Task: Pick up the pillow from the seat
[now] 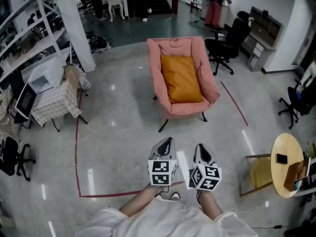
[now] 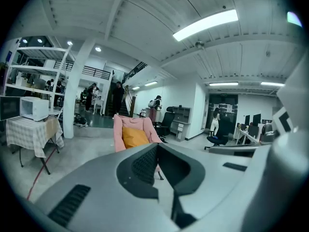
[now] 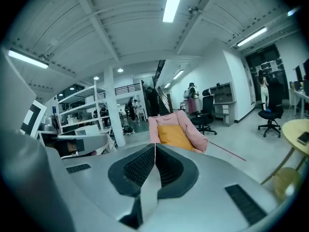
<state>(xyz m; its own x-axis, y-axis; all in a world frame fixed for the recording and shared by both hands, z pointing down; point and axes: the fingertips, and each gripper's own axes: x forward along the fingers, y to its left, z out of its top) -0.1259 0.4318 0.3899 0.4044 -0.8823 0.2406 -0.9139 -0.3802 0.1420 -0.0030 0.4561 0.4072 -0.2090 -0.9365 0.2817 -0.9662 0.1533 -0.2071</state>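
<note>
An orange pillow lies on the seat of a pink armchair in the middle of the room, a few steps ahead of me. The same pillow shows small in the left gripper view, and the pillow also appears beyond the jaws in the right gripper view. My left gripper and right gripper are held side by side close to my body, well short of the chair. Both are shut with nothing between the jaws.
A black office chair stands right of the armchair. A small table with a checked cloth and a microwave is at the left, near a white pillar. A round wooden table and a chair sit at the right. Red tape marks the floor.
</note>
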